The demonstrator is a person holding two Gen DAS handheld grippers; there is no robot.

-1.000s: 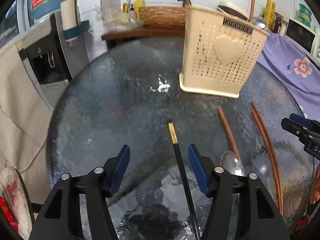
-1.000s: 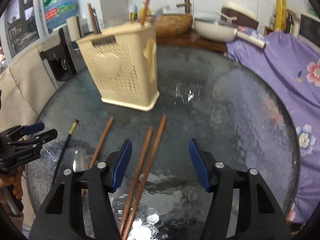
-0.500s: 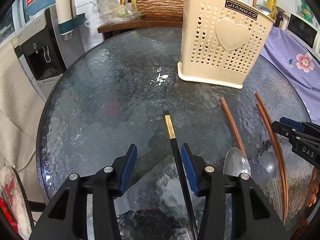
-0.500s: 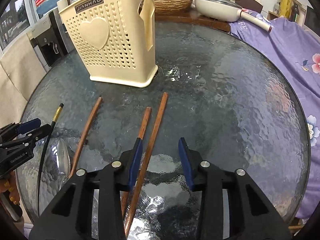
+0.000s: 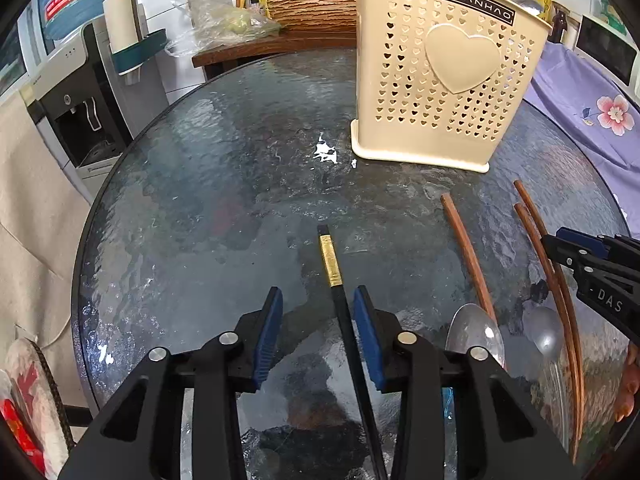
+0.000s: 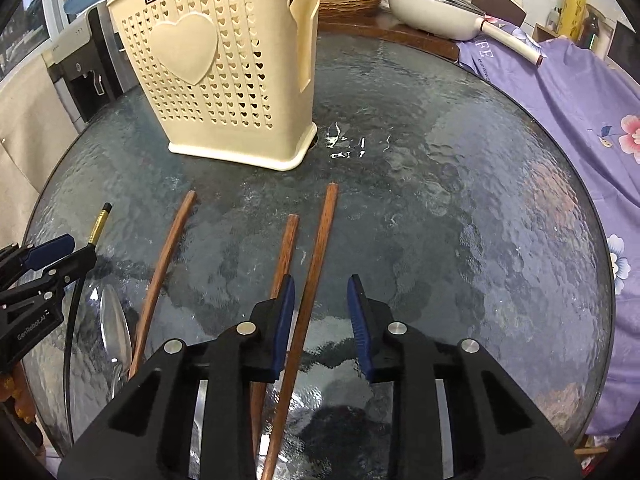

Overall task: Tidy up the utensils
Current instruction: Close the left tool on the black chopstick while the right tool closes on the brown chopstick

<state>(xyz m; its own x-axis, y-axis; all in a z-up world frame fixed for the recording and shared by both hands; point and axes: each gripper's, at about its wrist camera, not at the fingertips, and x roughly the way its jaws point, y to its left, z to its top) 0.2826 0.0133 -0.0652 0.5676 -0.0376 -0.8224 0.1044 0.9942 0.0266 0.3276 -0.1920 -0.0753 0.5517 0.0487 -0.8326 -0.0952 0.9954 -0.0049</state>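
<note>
A cream perforated utensil holder [image 5: 444, 80] stands on the round glass table [image 5: 200, 184]; it also shows in the right wrist view [image 6: 224, 80]. My left gripper [image 5: 318, 312] is open, its jaws on either side of a black chopstick with a gold band [image 5: 334, 268]. My right gripper [image 6: 320, 300] is open, its jaws around the longest of three brown wooden chopsticks [image 6: 314, 264]; a second [image 6: 285, 252] lies under its left finger, a third [image 6: 164, 260] further left. Two metal spoons [image 5: 476, 332] lie between the grippers.
A water dispenser [image 5: 80, 92] stands left of the table. A wooden counter with a wicker basket [image 5: 316, 10] is behind it. A purple floral cloth [image 6: 580, 92] with a white pan [image 6: 440, 8] lies to the right.
Both grippers have lowered toward the table and narrowed. The left one now straddles the black chopstick; the right one has shifted onto the long brown chopstick.
</note>
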